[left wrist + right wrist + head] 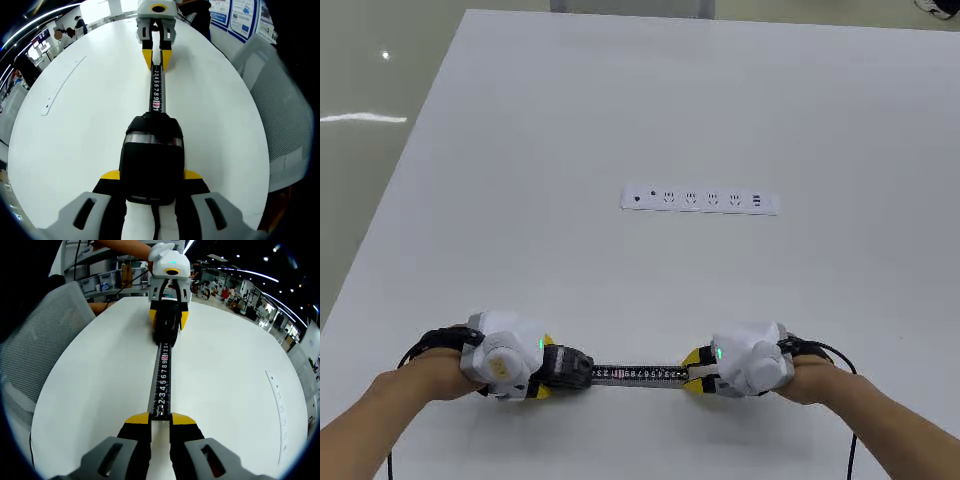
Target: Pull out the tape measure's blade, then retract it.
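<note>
The tape measure [152, 160], over the counter [620, 120] well nearer than the power strip [700, 199], is clamped by the left tool [552, 366], its drawn-out blade [640, 375] pinched at the tip by the right tool [693, 377].

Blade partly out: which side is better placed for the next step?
Right. The right tongs pinch the blade tip, so they can probably draw it further or feed it back; the left tongs just clamp the case.
</note>
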Demonstrator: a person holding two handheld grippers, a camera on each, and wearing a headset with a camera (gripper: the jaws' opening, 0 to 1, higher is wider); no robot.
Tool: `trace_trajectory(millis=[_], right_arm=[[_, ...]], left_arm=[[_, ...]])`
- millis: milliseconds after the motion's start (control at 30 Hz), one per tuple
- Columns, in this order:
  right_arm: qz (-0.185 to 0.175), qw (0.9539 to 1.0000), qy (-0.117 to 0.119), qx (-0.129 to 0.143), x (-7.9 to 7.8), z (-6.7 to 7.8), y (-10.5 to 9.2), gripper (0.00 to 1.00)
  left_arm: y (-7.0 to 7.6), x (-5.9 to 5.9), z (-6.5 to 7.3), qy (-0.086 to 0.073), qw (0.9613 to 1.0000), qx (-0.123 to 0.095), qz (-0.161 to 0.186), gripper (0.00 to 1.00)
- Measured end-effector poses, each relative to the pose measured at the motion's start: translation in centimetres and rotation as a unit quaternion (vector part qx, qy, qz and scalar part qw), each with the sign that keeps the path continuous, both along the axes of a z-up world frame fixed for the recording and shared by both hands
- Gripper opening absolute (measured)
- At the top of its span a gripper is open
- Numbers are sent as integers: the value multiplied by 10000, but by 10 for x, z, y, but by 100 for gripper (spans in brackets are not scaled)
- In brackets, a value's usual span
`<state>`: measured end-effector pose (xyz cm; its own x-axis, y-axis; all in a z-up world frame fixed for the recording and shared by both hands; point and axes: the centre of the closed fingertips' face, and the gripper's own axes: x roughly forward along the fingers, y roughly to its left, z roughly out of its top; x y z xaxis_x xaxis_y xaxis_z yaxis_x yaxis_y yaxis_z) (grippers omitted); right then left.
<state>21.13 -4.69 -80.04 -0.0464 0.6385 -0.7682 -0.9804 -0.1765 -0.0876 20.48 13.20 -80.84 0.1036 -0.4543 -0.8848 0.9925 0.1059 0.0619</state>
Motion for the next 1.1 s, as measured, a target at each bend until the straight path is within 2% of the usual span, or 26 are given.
trace_trajectory(millis=[500,1100], right_arm=[[-7,10000,-8,-11,0,1,-6,12],[-50,10000,9,-55,0,0,-18,12]], left_arm=[[-3,-1,4,-1,10000,23,-4,32],[-1,0,2,-5,10000,27,-13,32]])
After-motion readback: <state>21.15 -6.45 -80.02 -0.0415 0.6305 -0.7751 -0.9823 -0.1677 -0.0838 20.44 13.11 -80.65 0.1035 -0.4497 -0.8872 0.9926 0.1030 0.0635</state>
